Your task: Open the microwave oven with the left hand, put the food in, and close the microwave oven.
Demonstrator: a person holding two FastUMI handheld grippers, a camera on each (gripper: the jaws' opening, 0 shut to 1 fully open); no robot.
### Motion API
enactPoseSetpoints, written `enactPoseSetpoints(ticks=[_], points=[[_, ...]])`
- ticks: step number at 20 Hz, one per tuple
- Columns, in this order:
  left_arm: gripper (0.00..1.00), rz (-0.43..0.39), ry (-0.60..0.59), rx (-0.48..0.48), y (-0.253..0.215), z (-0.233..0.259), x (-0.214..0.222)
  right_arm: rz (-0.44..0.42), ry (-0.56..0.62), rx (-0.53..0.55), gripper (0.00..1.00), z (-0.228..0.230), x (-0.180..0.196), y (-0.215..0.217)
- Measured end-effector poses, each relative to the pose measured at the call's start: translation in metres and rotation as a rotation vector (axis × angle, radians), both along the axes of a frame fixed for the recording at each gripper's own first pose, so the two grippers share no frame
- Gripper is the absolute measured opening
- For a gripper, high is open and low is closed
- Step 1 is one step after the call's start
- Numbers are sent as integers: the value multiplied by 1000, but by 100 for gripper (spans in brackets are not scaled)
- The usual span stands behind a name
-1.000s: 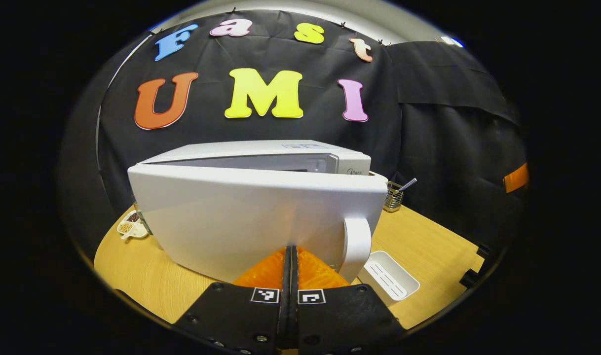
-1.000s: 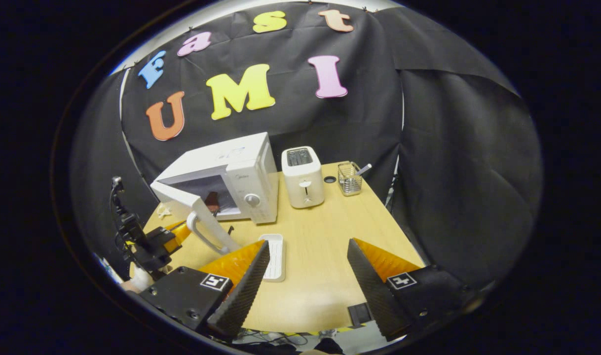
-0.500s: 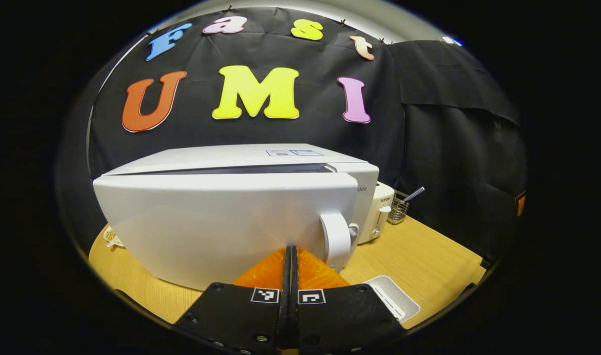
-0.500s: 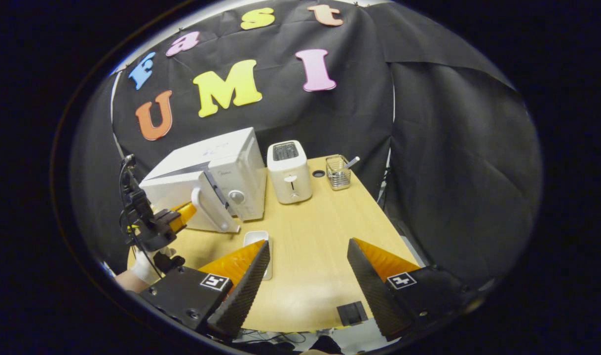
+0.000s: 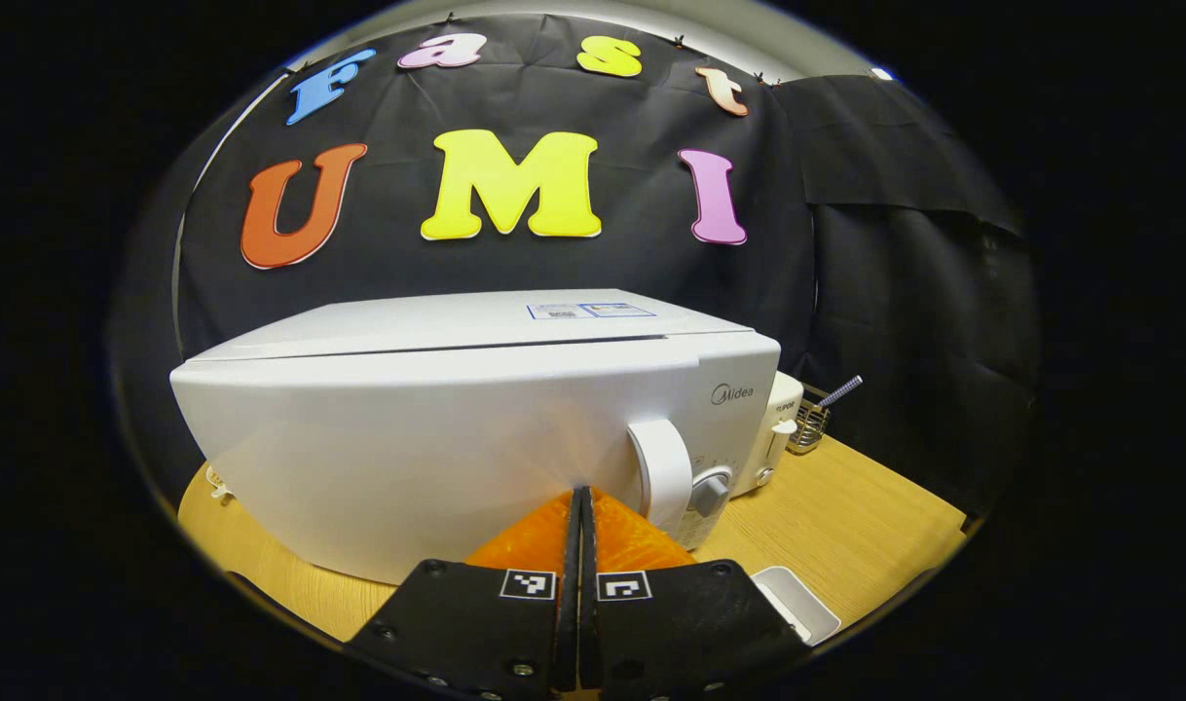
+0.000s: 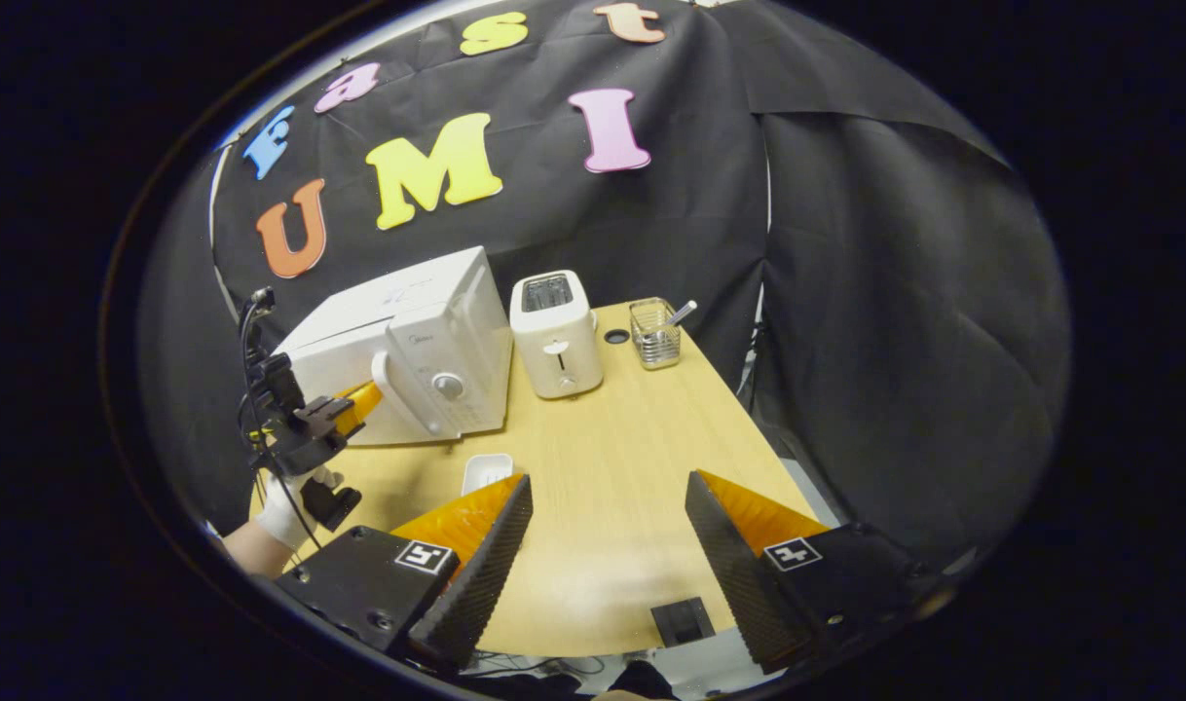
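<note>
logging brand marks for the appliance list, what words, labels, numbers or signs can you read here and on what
"Midea": on the microwave oven front, upper right, above its dial.
Sticker on the microwave's top: too small to read.
Small print on the toaster: too blurred to read.
Square black-and-white code tags on the left tongs and right tongs: patterns, no words.

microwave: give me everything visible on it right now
The microwave is a white, boxy, glossy unit at the left rear of the wooden table, beside a white toaster. Its door looks shut or nearly so, flush with the body. A white curved handle runs down the door's right edge, next to a round knob on the control panel. A sticker sits on top. The left claw, fingers together, presses its tips against the door front.
</note>
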State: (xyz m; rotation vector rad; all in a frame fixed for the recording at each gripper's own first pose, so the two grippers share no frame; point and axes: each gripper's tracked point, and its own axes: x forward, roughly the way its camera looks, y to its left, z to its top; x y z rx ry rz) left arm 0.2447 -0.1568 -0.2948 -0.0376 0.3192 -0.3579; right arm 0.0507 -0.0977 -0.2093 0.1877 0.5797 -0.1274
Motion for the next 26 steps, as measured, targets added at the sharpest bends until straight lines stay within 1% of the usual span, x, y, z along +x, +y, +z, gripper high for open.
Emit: enactPoseSetpoints(ticks=[3,4,6,12,15,17,18,20,21,22,24,25,26], points=[[2,4,-2,8,-2,-2,2,11,1,-5,100,-1,3,3],[4,14,-17,12,-2,-1,9,14,3,-3,100,-1,5,4],[2,27,15,-10,-6,-3,8,19,3,0,100,-1,7,6],[2,34,22,8,-1,-4,7,39,6,0,100,-2,8,11],[2,48,32,14,3,-1,0,56,-2,-5,100,0,10,11],[2,60,10,20,11,11,-12,81,-22,-14,100,7,12,13],[10,57,3,8,11,20,-19,100,-35,-22,100,10,15,13],[40,55,2,9,14,32,-39,145,-57,-54,100,14,21,13],[40,62,3,23,17,36,-49,170,-70,-69,100,15,23,13],[46,71,-5,33,20,45,-61,194,-90,-79,100,20,26,15],[95,129,-34,65,33,65,-80,257,-126,-94,100,28,31,22],[84,147,-31,77,35,71,-95,289,-148,-106,100,34,33,26],[84,172,-43,89,40,83,-109,321,-167,-116,100,40,34,30]])
